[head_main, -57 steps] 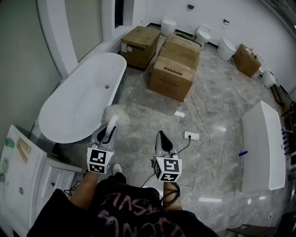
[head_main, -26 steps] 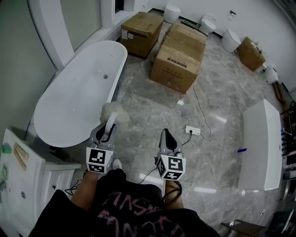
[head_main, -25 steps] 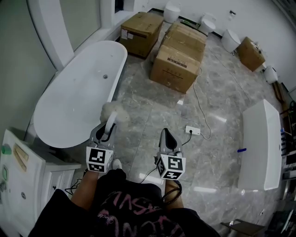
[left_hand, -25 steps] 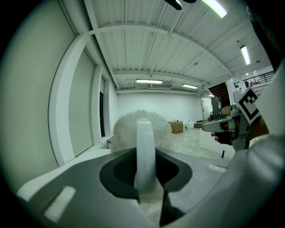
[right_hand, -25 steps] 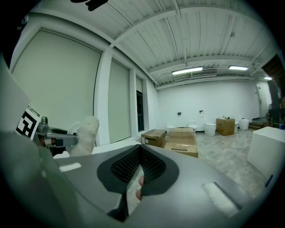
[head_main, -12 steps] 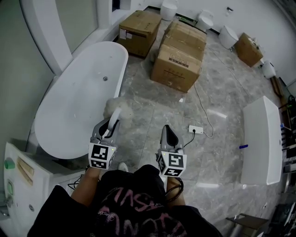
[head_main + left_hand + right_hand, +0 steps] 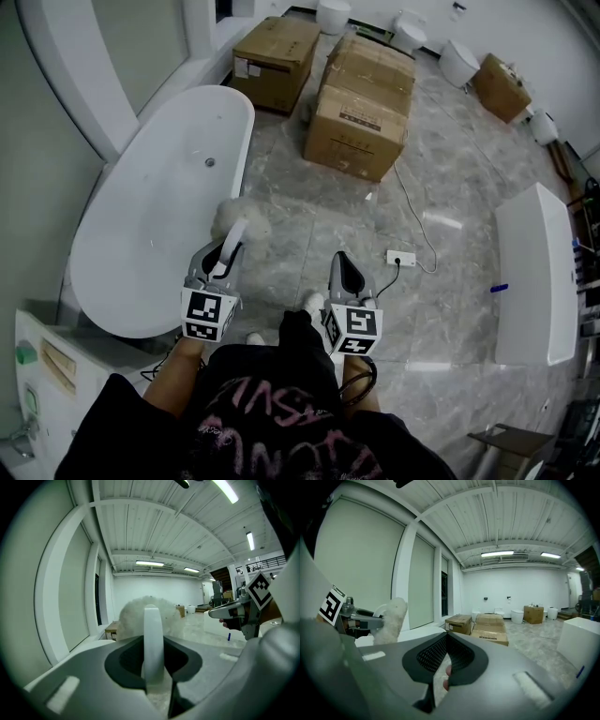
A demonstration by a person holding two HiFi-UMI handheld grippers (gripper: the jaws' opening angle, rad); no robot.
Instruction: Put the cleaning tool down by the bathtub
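We're clamping the left gripper [image 7: 225, 259] on the white handle of the fluffy cleaning tool [image 7: 229, 217], carrying it head-forward above the floor beside the bathtub [image 7: 155, 202], not yet set down; right gripper [image 7: 343, 266] is riding empty, jaws together; cardboard boxes [image 7: 354, 117] beyond are showing labels, print unreadable.

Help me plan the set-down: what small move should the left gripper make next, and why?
Probably lower the left gripper toward the floor beside the bathtub before opening: its jaws grip the white handle of the cleaning tool, which is up in the air.
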